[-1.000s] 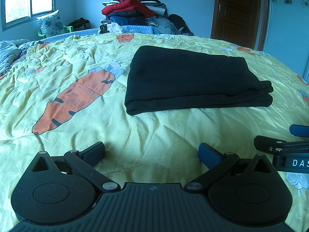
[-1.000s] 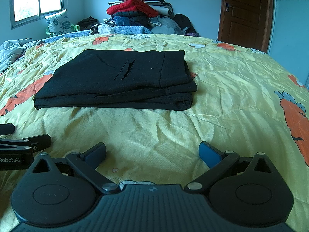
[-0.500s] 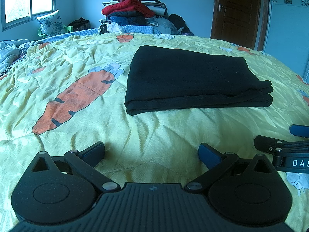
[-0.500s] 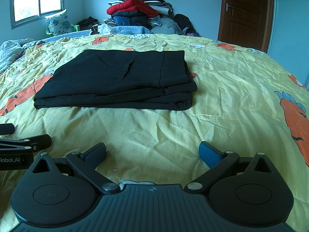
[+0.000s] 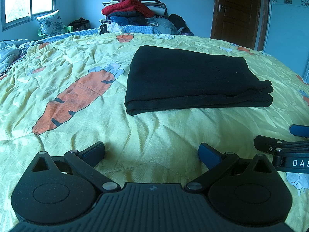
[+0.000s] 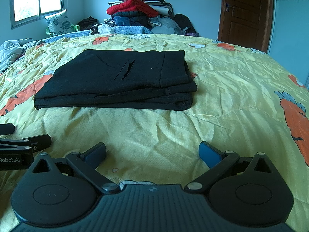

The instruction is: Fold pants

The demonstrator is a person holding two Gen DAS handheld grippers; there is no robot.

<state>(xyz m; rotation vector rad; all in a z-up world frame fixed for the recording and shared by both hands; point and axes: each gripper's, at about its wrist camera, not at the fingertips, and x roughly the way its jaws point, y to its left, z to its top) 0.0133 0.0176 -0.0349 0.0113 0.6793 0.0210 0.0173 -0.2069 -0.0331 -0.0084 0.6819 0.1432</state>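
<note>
Two views covered the same bed, and each gave something the other lacked. The right wrist view showed the slit of a pocket in the top layer of the black pants and the stacked layers at their right end; the left wrist view showed only a smooth dark top and the rounded fold at the pants' left edge, with a big orange carrot print beside them on the yellow quilt.

A heap of clothes topped by something red stood at the far side of the bed, a floral pillow leaned under the window, and a brown door stood at the right. Nothing lay between either gripper and the pants except bare, wrinkled quilt.

The pants lay folded into a flat rectangle on the quilt, well ahead of both tools. The left gripper was low over the quilt with its blue-padded fingers spread wide and nothing between them; from there the pants sat ahead and slightly right. The right gripper was likewise spread and empty, the pants ahead and to its left. Each tool's fingers showed at the edge of the other's view, just beside it.
</note>
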